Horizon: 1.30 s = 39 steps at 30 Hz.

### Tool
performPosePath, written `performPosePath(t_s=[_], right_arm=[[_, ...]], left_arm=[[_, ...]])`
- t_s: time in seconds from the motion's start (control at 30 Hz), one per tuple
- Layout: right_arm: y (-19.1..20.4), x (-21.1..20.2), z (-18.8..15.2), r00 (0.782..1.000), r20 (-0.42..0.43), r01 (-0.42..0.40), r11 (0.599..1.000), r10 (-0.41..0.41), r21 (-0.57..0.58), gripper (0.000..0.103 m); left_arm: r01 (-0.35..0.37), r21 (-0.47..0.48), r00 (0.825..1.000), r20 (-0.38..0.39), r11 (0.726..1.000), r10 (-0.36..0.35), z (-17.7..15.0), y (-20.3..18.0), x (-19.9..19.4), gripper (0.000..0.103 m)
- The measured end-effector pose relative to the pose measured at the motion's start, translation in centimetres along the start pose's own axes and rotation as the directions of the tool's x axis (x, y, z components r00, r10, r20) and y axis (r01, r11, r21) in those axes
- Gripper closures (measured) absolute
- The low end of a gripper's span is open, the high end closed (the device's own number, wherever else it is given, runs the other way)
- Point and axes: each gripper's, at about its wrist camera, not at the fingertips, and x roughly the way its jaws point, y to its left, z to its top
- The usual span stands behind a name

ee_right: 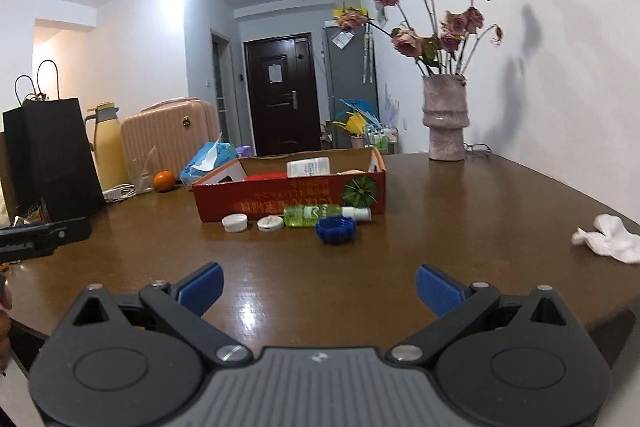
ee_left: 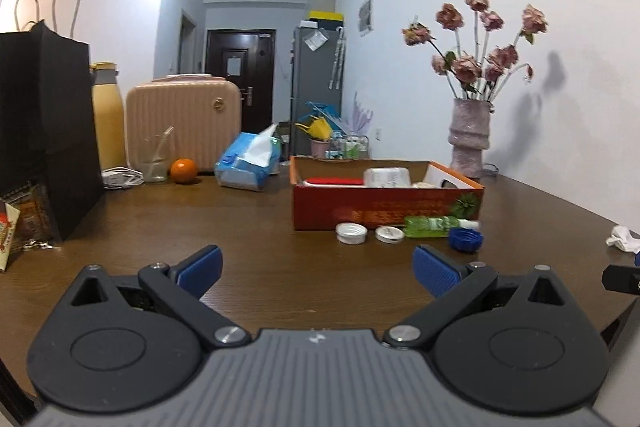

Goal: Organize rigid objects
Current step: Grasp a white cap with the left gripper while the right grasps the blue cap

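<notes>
A snack packet (ee_left: 12, 227) at the table's (ee_left: 260, 267) left edge, beside the black paper bag (ee_left: 44, 131), is shown clearly only in the left wrist view. In the right wrist view the crumpled white tissue (ee_right: 608, 237) near the right edge is seen whole, and the tip of the other gripper is caught at that view's left margin.

The left gripper (ee_left: 318, 269) is held wide open above bare table, with nothing between its blue pads (ee_left: 200, 267). The right gripper (ee_right: 320, 285) is likewise spread wide and empty, nothing being touched.

One open orange cardboard box (ee_right: 288, 199) is set toward the far middle of the table, with a few items inside. Along its near wall four loose things are counted: two white caps (ee_right: 236, 223) (ee_right: 270, 223), one green bottle (ee_right: 312, 215) lying on its side against the box, and one blue cap (ee_right: 335, 229) just in front of the bottle. One vase (ee_right: 446, 119) of flowers is placed at the far right edge.
</notes>
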Motion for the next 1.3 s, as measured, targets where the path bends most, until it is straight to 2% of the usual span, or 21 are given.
performPosePath(t_s=[0.17, 0.33, 0.57, 0.7, 0.87, 0.93, 1.07, 1.2, 1.3], right_arm=[[-0.1, 0.7, -0.6, 0.999, -0.023, 0.029, 0.999, -0.03, -0.036, 0.0], [-0.1, 3.0, -0.7, 0.998, -0.059, 0.011, 0.999, -0.013, -0.033, 0.0], [-0.2, 7.5, 0.5, 0.994, -0.104, -0.026, 0.999, 0.021, -0.04, 0.0], [-0.4, 10.3, 1.6, 0.992, -0.123, -0.042, 0.998, 0.036, -0.046, 0.0], [-0.6, 14.6, 4.0, 0.989, -0.142, -0.053, 0.995, 0.041, -0.081, 0.002], [-0.5, 16.3, 5.0, 0.989, -0.142, -0.047, 0.994, 0.033, -0.098, 0.002], [-0.1, 19.9, 6.4, 0.983, -0.174, -0.086, 0.987, 0.062, -0.134, 0.006], [0.1, 23.5, 6.3, 0.975, -0.217, -0.077, 0.985, 0.043, -0.152, 0.009], [-0.3, 25.6, 6.3, 0.968, -0.245, -0.08, 0.987, 0.045, -0.136, 0.01]], left_arm=[[0.059, -0.024, 0.995, -0.076, 0.998, -0.06, -0.8, -0.9, 1.2, 0.0], [0.067, -0.004, 0.986, -0.154, 0.998, -0.067, -1.3, -0.9, 3.0, 0.0], [0.048, -0.011, 0.974, -0.223, 0.999, -0.049, -1.2, -0.7, 6.4, 0.0], [0.051, 0.007, 0.97, -0.239, 0.999, -0.048, -0.8, -0.8, 8.9, 0.0], [0.065, 0.094, 0.972, -0.232, 0.993, -0.042, 0.6, -1.4, 13.5, 0.0], [0.078, 0.104, 0.969, -0.243, 0.992, -0.051, 1.2, -1.4, 15.8, 0.003], [0.106, 0.099, 0.96, -0.271, 0.989, -0.075, 2.3, -1.5, 20.3, 0.01], [0.163, 0.05, 0.928, -0.347, 0.985, -0.136, 2.7, -1.4, 24.7, 0.023], [0.165, 0.052, 0.913, -0.385, 0.985, -0.132, 2.8, -1.2, 27.4, 0.029]])
